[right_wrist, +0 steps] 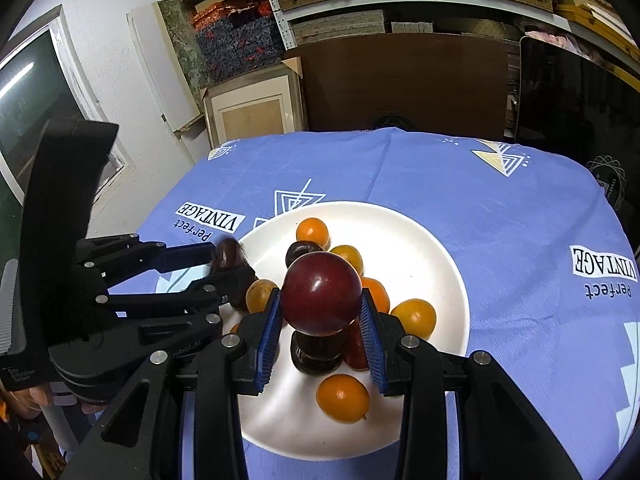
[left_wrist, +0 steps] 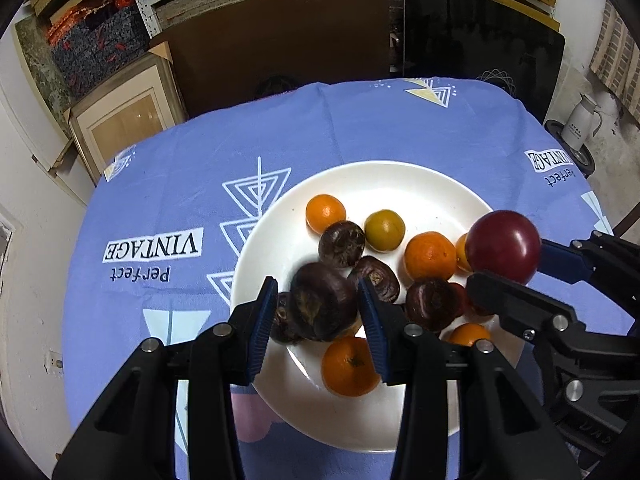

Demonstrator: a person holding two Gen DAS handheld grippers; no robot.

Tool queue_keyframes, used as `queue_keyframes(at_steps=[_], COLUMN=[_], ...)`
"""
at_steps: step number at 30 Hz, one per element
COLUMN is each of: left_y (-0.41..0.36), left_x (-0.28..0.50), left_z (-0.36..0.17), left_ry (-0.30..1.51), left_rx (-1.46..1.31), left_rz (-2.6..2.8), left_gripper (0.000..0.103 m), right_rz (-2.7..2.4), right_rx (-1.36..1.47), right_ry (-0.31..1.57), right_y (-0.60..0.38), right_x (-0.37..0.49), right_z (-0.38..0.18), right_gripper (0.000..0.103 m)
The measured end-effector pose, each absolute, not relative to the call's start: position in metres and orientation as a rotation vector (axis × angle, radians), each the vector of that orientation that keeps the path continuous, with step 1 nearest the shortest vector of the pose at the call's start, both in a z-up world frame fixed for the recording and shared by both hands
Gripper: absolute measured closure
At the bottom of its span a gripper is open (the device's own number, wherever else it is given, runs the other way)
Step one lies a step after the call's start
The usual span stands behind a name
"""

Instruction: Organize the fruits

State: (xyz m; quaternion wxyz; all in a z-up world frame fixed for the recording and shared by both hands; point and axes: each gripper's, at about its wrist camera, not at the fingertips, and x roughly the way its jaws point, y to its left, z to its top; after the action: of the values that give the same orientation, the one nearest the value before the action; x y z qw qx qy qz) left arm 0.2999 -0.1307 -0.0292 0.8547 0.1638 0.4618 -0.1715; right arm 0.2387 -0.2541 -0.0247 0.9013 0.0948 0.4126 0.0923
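Note:
A white plate (left_wrist: 420,184) on the blue cloth holds several oranges (left_wrist: 430,255) and dark brown water chestnuts (left_wrist: 341,243). My left gripper (left_wrist: 318,300) is shut on a dark water chestnut (left_wrist: 322,306) and holds it above the plate's near-left part; it also shows in the right wrist view (right_wrist: 228,258). My right gripper (right_wrist: 320,300) is shut on a dark red plum (right_wrist: 321,293) and holds it above the plate (right_wrist: 440,264). The plum also shows at the right of the left wrist view (left_wrist: 503,245).
The blue tablecloth (left_wrist: 168,184) with "Perfect VINTAGE" print covers the table. Behind the table stand a brown board (left_wrist: 280,52), a black panel (left_wrist: 480,40), a picture frame (left_wrist: 124,116) and shelves. A white kettle (left_wrist: 580,122) sits at the far right.

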Motion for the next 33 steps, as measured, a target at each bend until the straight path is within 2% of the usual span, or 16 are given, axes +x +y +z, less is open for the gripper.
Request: queue_keyframes(at_steps=[5,8,9,10,11,12,16,17,19,25,33], left_y=[-0.132,-0.132,-0.130,-0.126,-0.122,-0.119,-0.114,-0.113,-0.110,-0.096,-0.093], left_x=[0.304,0.304,0.305,0.308,0.309,0.309,0.302,0.299,0.289,0.253,0.197], left_z=[-0.027,-0.026,-0.026,-0.025,-0.024,-0.022,-0.013,-0.009,0.000,0.031,0.068], left_ry=[0.943,0.920,0.919,0.924,0.925,0.919,0.893,0.881,0.840,0.748,0.659], left_rx=[0.363,0.386,0.385,0.368,0.353,0.343,0.352,0.355,0.364,0.323,0.281], left_rz=[-0.352,-0.320,-0.307,-0.292,-0.285,-0.280,-0.265,-0.262,-0.252,-0.256,-0.288], left_gripper=[0.060,0.047,0.038,0.030,0.026,0.023,0.022,0.020,0.009,0.005,0.005], right_rz=[0.176,0.173,0.159,0.131,0.127,0.136,0.174,0.180,0.186,0.185,0.126], right_rx=[0.200,0.208,0.200,0.181,0.176,0.177,0.189,0.194,0.210,0.305,0.309], right_ry=[0.867,0.892,0.890,0.871,0.855,0.840,0.796,0.787,0.763,0.716,0.769], right_y=[-0.255,-0.256,-0.255,-0.256,-0.256,-0.257,-0.259,-0.259,-0.262,-0.272,-0.262], right_x=[0.246,0.254,0.253,0.252,0.250,0.248,0.233,0.229,0.215,0.144,0.060], right_z=[-0.030,-0.035,-0.035,-0.032,-0.029,-0.026,-0.008,-0.004,0.007,0.015,-0.005], right_gripper=[0.064,0.060,0.056,0.046,0.037,0.036,0.035,0.032,0.029,0.021,0.020])
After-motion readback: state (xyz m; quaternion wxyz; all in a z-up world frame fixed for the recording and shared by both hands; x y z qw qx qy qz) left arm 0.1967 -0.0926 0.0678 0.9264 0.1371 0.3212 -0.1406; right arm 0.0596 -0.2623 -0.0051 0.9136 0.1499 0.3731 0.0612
